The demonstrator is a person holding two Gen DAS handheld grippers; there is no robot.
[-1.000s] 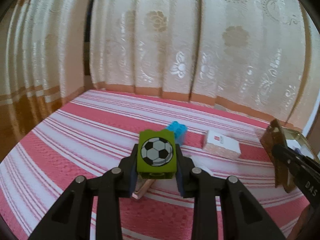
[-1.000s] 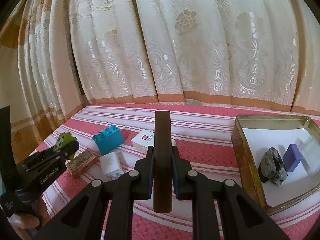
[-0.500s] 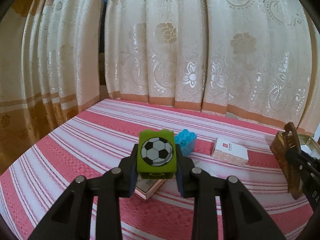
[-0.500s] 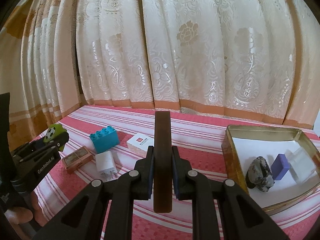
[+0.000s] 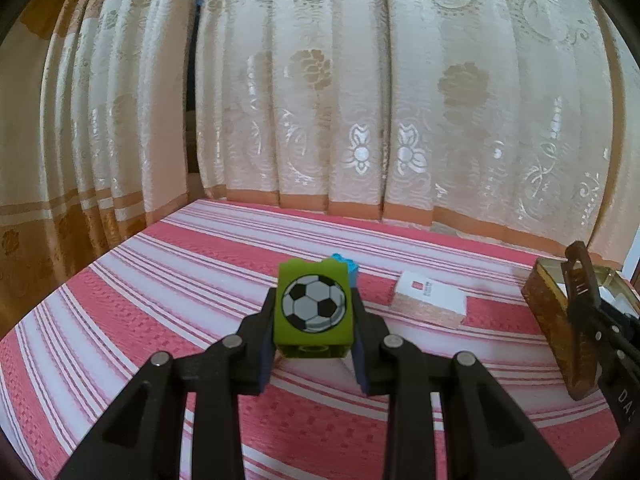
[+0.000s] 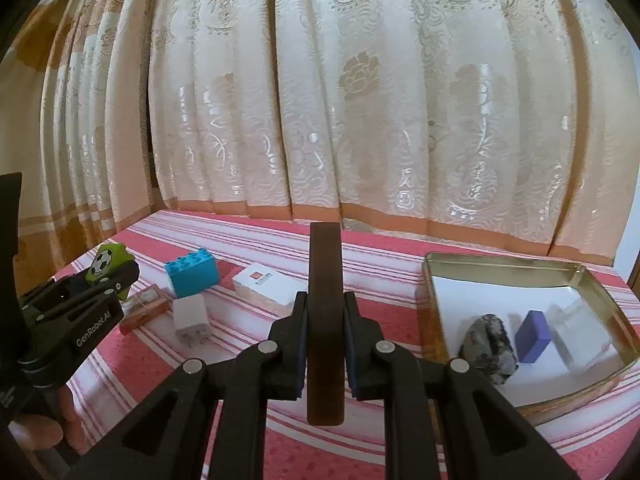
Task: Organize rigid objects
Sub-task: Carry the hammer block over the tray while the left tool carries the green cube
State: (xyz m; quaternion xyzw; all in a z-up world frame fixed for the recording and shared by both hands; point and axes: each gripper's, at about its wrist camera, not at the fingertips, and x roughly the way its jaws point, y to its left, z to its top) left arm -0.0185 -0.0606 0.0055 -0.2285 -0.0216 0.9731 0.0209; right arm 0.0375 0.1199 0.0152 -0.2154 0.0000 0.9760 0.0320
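Cream floral curtains [image 5: 360, 100] hang behind the desk's pink-and-white striped cloth [image 5: 180, 280]. My left gripper [image 5: 314, 354] is clamped on a lime-green toy block with a football print [image 5: 314, 308], held above the cloth. My right gripper [image 6: 325, 350] is clamped on a dark brown flat slab [image 6: 325, 304], upright on edge. Beyond lie a blue studded brick [image 6: 193, 278], white charger [image 6: 192, 316] and white card box [image 6: 266, 286]. At right, a gold metal tin [image 6: 500, 266] holds a grey stone [image 6: 490, 346] and purple block [image 6: 533, 336].
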